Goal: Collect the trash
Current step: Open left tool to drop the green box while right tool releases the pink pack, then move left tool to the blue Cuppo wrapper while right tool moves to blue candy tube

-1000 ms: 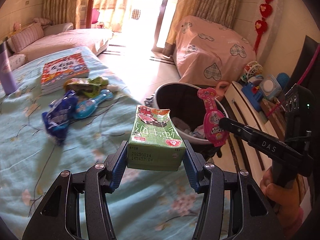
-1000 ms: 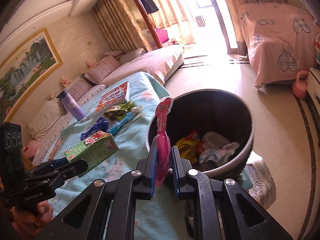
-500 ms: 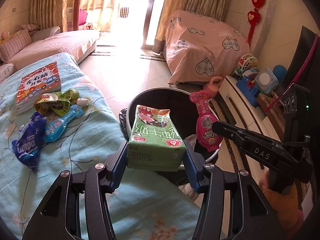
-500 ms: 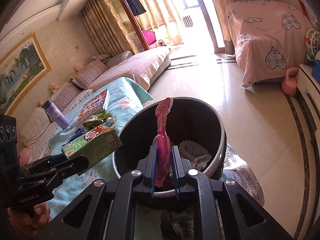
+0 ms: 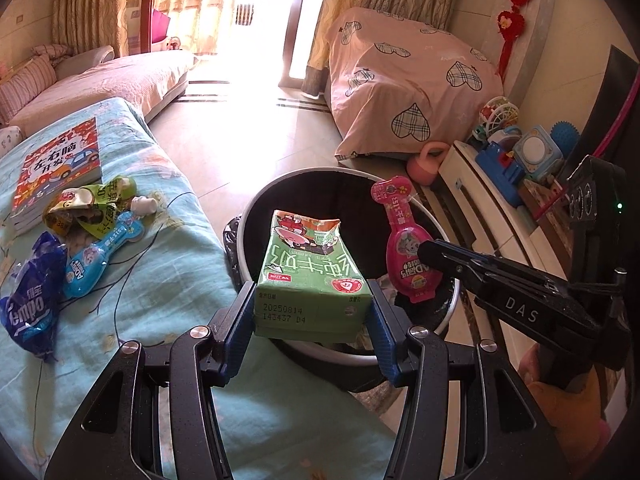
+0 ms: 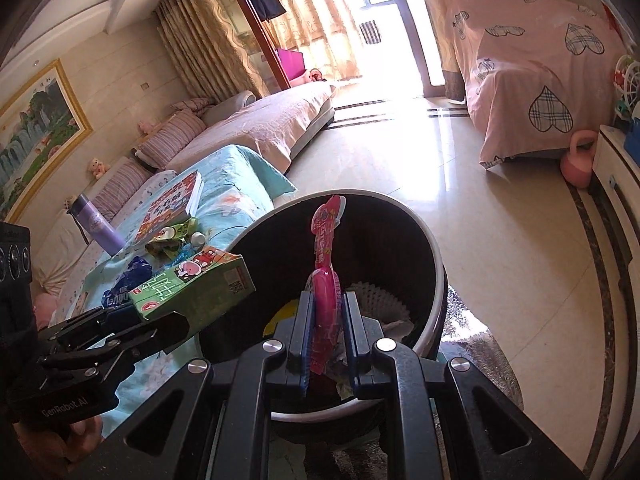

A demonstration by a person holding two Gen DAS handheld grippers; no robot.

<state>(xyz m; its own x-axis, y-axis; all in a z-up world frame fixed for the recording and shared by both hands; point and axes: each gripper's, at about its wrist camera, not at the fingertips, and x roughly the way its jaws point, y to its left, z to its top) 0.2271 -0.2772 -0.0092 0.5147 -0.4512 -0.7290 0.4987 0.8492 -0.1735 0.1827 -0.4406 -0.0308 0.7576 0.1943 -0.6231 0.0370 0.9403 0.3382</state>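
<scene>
Now over the bin rather than over the bedspread as a second ago: both loads carried across from the bed, bin mouth grown large under both cameras. Left tongs [image 5: 311, 314] half spread, pinching the carton [image 5: 310, 280] by its two flat sides, carton level, its far end out past the near rim of the bin [image 5: 256, 210]. Right tongs [image 6: 325, 322] pressed together on the pouch [image 6: 326, 264], which stands upright, its neck up toward 12 o'clock. In the left view the pouch hangs at 3 o'clock of the carton, above the bin's right half, the two near each other but apart.

Meaning for the task, as a judgement: carry step about done, drop step next; letting go of either load here should land it inside, the carton with less margin since its near end sits close to the rim at 6 o'clock.

Still on the bed at 9 o'clock: blue bag [image 5: 30, 300], blue pouch [image 5: 96, 258], green wrapper [image 5: 90, 208], with a book [image 5: 56, 164] behind them at 10 o'clock, so more trips left.

Edges and room: bed edge just beside the bin at 8 o'clock; bin rim all around below; bare floor wide open at 12 o'clock; cabinet [image 5: 492, 216] with toys close at 3 o'clock, tight on that side for the right hand.
</scene>
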